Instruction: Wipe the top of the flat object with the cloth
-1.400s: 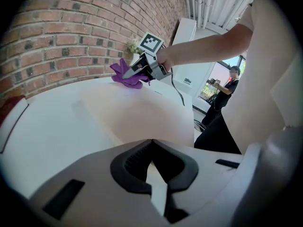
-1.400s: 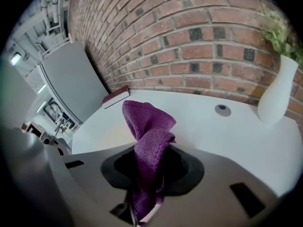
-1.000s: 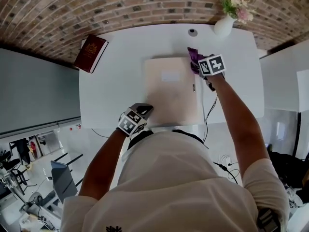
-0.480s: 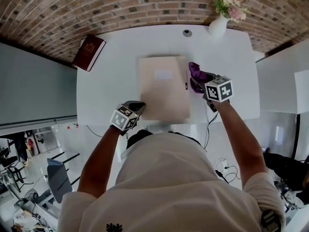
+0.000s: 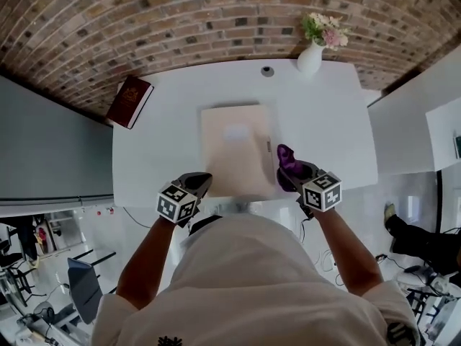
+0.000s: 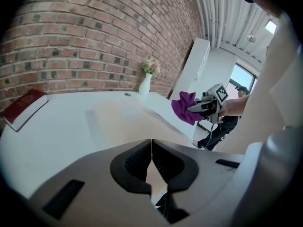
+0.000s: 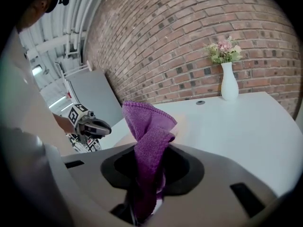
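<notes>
A flat beige object (image 5: 236,150) lies in the middle of the white table (image 5: 331,128). My right gripper (image 5: 292,171) is shut on a purple cloth (image 5: 287,161), held in the air just off the flat object's near right corner. In the right gripper view the cloth (image 7: 149,141) sticks up from between the jaws. My left gripper (image 5: 199,182) is shut with nothing in it, at the near left corner of the flat object (image 6: 128,122). From the left gripper view the cloth (image 6: 184,109) hangs clear of the table.
A dark red book (image 5: 130,101) lies at the table's far left corner. A white vase of flowers (image 5: 311,56) stands at the far right, with a small round dark fitting (image 5: 267,71) beside it. A thin pen-like thing (image 5: 269,146) lies along the flat object's right edge. A brick wall is behind.
My right gripper has drawn the cloth back from the flat object's far right corner to its near right corner. The left gripper has stayed shut near the front edge.
</notes>
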`<state>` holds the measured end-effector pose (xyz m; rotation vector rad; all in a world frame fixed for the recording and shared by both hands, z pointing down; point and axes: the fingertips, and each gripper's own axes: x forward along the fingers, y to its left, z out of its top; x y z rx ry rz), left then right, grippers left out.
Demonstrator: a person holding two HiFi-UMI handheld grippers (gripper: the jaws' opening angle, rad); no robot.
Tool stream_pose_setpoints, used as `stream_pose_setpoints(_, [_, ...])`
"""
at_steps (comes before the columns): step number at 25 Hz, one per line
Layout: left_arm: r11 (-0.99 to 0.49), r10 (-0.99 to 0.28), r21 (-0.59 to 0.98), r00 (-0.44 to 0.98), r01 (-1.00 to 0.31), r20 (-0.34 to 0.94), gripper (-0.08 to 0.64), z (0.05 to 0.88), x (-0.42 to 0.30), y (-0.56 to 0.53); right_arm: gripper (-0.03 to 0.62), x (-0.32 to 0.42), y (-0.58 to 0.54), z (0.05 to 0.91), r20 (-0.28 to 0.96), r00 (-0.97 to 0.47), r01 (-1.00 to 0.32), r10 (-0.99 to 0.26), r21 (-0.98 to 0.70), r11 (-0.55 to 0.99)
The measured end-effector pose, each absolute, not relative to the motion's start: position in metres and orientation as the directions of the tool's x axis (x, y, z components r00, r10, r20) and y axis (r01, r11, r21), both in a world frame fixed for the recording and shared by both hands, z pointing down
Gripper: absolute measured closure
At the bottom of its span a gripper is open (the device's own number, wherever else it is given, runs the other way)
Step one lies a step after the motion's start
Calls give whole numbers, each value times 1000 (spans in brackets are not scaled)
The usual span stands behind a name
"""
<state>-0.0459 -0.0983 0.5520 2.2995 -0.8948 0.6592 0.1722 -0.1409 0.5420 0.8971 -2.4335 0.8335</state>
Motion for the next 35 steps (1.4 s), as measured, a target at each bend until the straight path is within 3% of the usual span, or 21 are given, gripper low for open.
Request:
stream_pose_setpoints(14, [-684,-451,329,731,-651,512,535,483,-62,-93,454,120,-105,491,492,-726,-675,-480,-379,633])
stream_pose_setpoints(35, [-739,-395,338,781,-583,484,535,479,-121,-71,454,37,-74,480,509,-697,-695,-504,-310,648])
